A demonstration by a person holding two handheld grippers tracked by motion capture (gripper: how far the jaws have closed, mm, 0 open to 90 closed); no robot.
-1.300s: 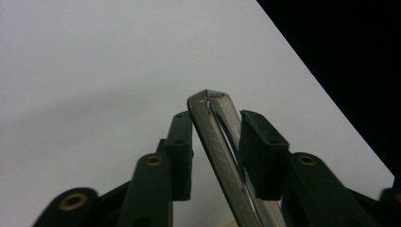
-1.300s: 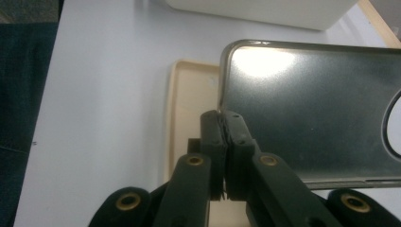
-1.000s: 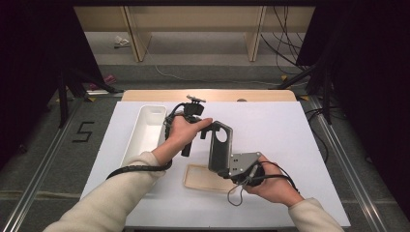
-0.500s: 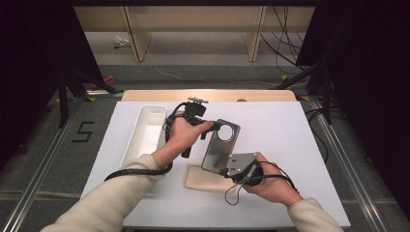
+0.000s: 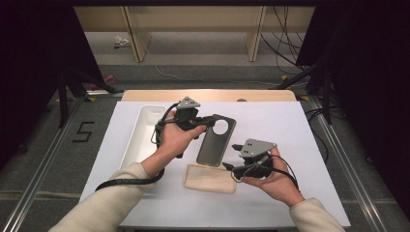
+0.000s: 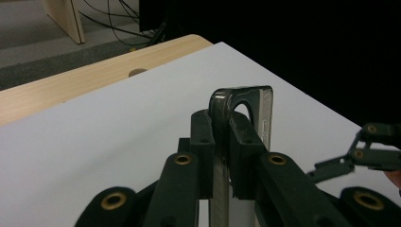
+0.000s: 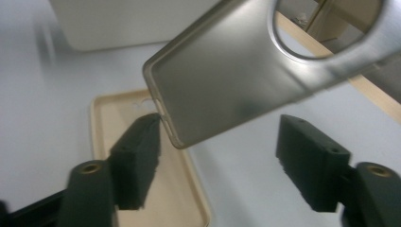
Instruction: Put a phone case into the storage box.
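Your left claw [image 5: 205, 121] pinches the grey phone case [image 5: 216, 140] by its camera-hole end at frame centre; its long axis slants down toward the right claw [image 5: 231, 155], whose jaws have just been opening, nothing between them, beside its lower end.

Left gripper [image 5: 205, 121] holding a grey phone case [image 5: 216, 140] over the table [image 5: 300, 145]

Right gripper [image 5: 231, 157] sits at the case's 4 o'clock, jaws just opened off it. Beige case [image 5: 210, 178] lies flat at 6 o'clock, white tray [image 5: 140, 135] at 9.
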